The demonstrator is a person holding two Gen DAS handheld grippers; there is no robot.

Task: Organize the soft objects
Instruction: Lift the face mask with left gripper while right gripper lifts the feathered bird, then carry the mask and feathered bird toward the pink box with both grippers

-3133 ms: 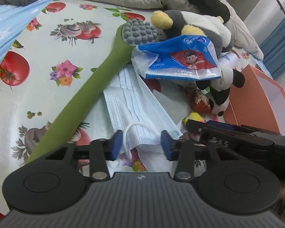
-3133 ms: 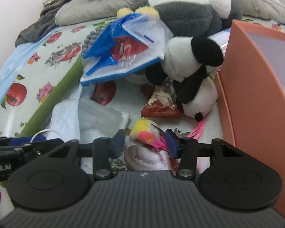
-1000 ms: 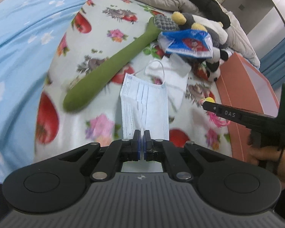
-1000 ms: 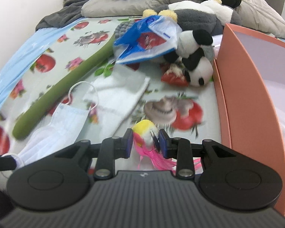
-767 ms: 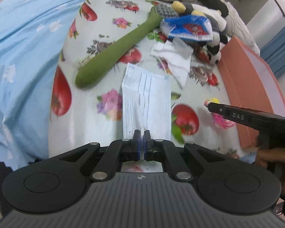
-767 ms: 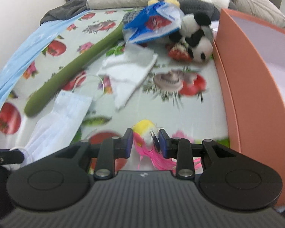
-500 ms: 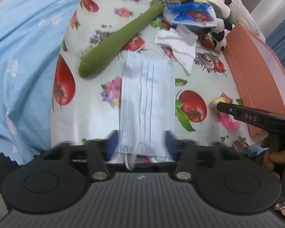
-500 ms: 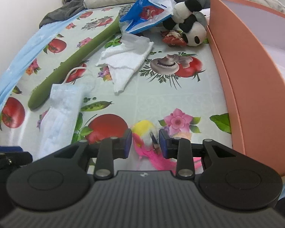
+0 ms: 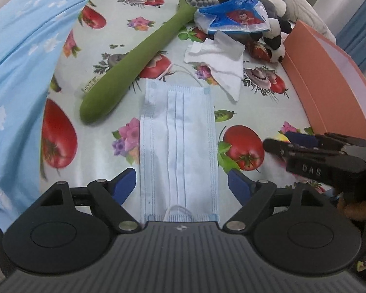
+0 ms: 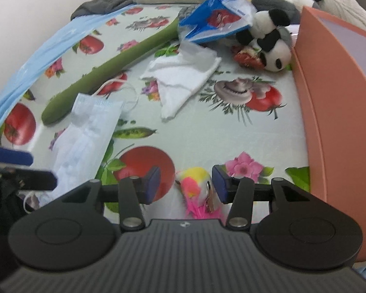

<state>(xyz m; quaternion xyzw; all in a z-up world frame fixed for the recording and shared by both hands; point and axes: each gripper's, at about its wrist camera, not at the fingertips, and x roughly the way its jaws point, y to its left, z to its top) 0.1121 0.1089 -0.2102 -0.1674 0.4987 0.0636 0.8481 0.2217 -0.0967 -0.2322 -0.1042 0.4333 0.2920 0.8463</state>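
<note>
My left wrist camera looks forward and down over its fingers (image 9: 239, 186), close above the face mask (image 9: 178, 146). My right one sits low, facing the orange box (image 10: 339, 112). Both share the mask, green brush (image 9: 134, 58) and panda (image 10: 273, 46).

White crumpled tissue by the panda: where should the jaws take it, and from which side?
Grip the white crumpled tissue at its raised, bunched top fold, coming from above. Its lower point lies flat on the tablecloth and offers little to pinch.

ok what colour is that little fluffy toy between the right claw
Yellow and bright pink fluffy toy, clearest in the right wrist view.
</note>
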